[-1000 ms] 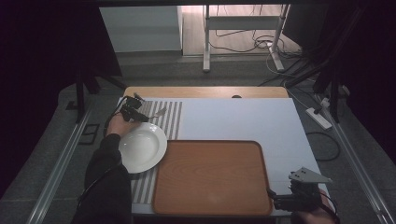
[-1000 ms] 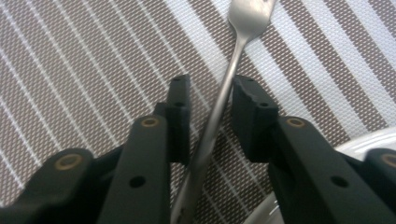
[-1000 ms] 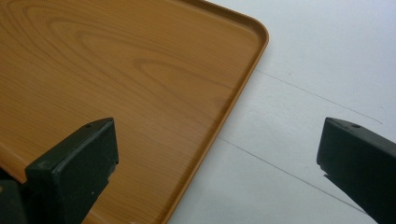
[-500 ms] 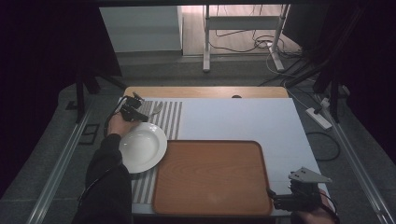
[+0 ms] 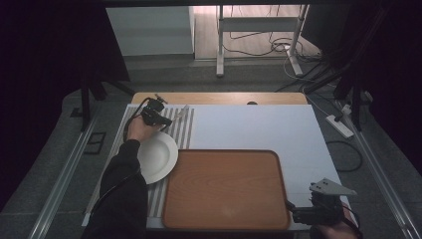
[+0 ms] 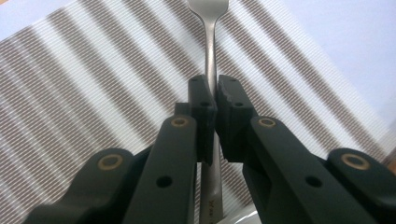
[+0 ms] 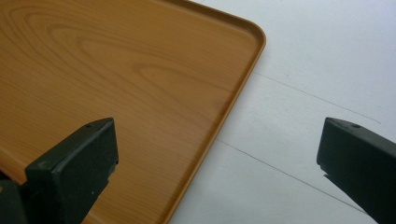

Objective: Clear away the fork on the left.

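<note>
My left gripper (image 5: 160, 119) is over the striped placemat (image 5: 185, 130) at the back left, shut on the handle of a metal fork (image 5: 179, 113). In the left gripper view both pads of this gripper (image 6: 215, 88) press the fork (image 6: 208, 28) handle, and its neck runs up and away over the stripes. A white plate (image 5: 158, 157) lies just in front of that hand. My right gripper (image 5: 294, 215) rests at the front right, by the corner of the wooden tray (image 5: 224, 191). In the right gripper view, this gripper (image 7: 215, 163) stands wide open over the tray's rim (image 7: 243, 79), with nothing between its jaws.
White table surface (image 5: 259, 124) stretches behind and to the right of the tray. A wooden strip (image 5: 219, 98) runs along the far edge. Beyond it are a stand's legs and cables (image 5: 259, 47) on the floor, with a power strip (image 5: 340, 124) at the right.
My left gripper has shifted a little to the right and risen slightly, taking the fork with it. The right gripper has stayed put.
</note>
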Demonstrator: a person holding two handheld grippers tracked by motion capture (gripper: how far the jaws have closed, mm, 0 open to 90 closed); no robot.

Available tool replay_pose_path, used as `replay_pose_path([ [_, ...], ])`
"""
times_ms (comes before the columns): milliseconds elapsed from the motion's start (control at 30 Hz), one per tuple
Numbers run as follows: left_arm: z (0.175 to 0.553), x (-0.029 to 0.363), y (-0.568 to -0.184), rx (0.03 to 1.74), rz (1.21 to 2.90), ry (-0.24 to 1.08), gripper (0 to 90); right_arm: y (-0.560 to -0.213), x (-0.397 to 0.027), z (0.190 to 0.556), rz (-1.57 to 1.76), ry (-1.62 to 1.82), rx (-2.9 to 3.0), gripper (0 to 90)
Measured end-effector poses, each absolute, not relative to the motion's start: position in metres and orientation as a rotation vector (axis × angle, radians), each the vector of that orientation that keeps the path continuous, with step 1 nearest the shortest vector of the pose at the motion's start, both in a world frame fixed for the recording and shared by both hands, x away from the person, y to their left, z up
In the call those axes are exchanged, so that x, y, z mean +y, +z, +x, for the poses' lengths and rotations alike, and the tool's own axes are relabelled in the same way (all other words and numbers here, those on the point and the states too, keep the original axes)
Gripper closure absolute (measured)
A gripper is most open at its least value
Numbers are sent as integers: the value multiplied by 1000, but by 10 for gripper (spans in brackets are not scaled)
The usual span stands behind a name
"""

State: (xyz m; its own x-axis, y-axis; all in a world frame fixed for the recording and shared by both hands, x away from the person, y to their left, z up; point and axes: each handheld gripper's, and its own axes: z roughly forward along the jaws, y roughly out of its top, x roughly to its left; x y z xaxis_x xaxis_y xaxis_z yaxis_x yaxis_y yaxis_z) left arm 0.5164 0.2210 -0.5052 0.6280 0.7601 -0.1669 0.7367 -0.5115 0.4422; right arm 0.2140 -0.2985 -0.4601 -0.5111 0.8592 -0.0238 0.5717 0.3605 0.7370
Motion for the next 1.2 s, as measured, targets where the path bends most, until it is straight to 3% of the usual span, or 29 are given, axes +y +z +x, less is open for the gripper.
replay_pose_path([
  [533, 503, 172, -497, 1083, 2370, 1, 849, -460, -300, 214, 1252, 966, 2216, 0],
  [1200, 452, 133, -494, 1002, 2403, -42, 849, -460, -299, 214, 1244, 969, 2226, 0],
])
